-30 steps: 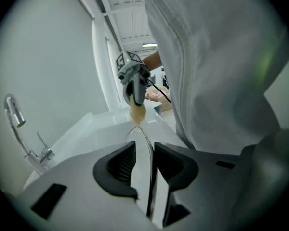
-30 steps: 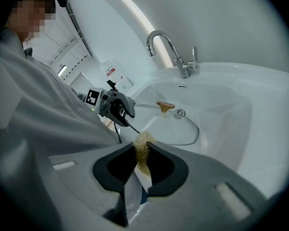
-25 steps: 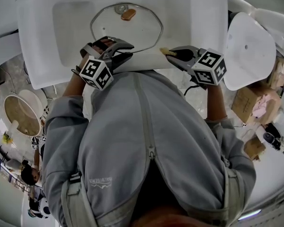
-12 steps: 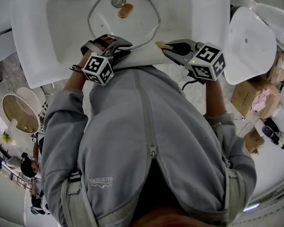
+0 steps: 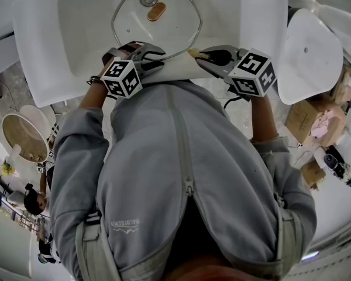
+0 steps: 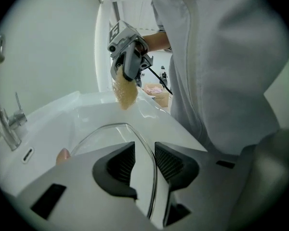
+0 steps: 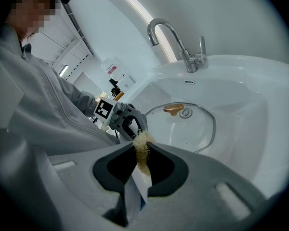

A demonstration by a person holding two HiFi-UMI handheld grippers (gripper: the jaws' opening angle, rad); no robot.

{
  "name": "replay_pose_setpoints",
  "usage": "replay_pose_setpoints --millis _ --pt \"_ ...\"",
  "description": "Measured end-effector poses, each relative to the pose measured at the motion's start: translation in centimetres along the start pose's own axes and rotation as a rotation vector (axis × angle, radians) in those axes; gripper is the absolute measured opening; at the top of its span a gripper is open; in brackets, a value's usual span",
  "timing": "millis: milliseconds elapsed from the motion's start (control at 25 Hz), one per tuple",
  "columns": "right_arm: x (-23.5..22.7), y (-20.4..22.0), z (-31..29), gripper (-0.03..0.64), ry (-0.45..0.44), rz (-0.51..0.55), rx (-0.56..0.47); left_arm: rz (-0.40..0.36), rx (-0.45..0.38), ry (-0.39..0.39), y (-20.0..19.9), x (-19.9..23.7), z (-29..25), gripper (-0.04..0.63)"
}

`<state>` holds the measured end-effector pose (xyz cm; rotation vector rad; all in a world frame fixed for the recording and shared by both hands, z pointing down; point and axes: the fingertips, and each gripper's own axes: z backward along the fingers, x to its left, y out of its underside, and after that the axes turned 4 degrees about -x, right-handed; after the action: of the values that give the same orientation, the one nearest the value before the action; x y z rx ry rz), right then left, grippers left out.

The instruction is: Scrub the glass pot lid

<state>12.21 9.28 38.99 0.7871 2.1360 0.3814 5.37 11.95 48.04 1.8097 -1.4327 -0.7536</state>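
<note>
Lowered, left gripper (image 5: pixel 157 59) straddles glass lid (image 5: pixel 167 31) rim in sink (image 5: pixel 76 40), jaws apart.

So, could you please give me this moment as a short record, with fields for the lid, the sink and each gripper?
setting: white sink with a faucet
glass pot lid: lies in the basin, with a brownish knob on it
left gripper: jaws apart, the lid's near rim between them, not clamped
right gripper: shut on a yellowish scrub pad
scrub pad position: over the sink's near edge, beside the lid's rim
</note>
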Motion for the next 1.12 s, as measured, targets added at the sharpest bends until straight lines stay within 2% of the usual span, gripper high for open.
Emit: replay_pose_setpoints --millis 40,120,200,440,600,760,840,920,1000,1120 --pt "0.0 0.0 0.0 0.052 -0.002 0.001 -0.001 0.015 0.001 0.019 0.0 -0.1 -0.1 0.120" --pt "0.0 0.0 0.0 0.052 -0.004 0.003 -0.002 0.008 0.012 0.044 -0.1 -0.6 -0.4 0.041" --pt "0.0 0.0 -0.1 0.052 -0.007 0.005 -0.002 0.025 0.011 0.037 -0.4 -0.6 -0.7 0.038" --pt "0.0 -0.2 -0.1 0.052 -0.018 0.024 0.005 0.220 -0.051 -0.077 -1.4 2.7 0.4 0.038" --pt "0.4 -1.4 -1.4 0.052 -0.028 0.051 0.016 0.434 -0.093 -0.186 0.0 5.0 3.3 0.038" --pt "0.4 -2.9 -2.7 0.052 -0.045 0.084 0.028 0.769 -0.178 -0.328 2.7 7.7 6.8 0.040" --pt "0.4 -3.7 -3.4 0.052 -0.056 0.103 0.034 0.908 -0.186 -0.408 4.8 8.8 8.4 0.041" --pt "0.5 -4.5 -4.2 0.052 -0.068 0.121 0.040 1.021 -0.191 -0.466 6.9 9.2 9.6 0.059" --pt "0.6 -5.5 -5.1 0.052 -0.083 0.141 0.048 1.128 -0.202 -0.494 8.6 9.1 10.5 0.153" --pt "0.6 -7.0 -6.6 0.052 -0.100 0.179 0.063 1.203 -0.167 -0.517 10.8 8.5 11.1 0.161"
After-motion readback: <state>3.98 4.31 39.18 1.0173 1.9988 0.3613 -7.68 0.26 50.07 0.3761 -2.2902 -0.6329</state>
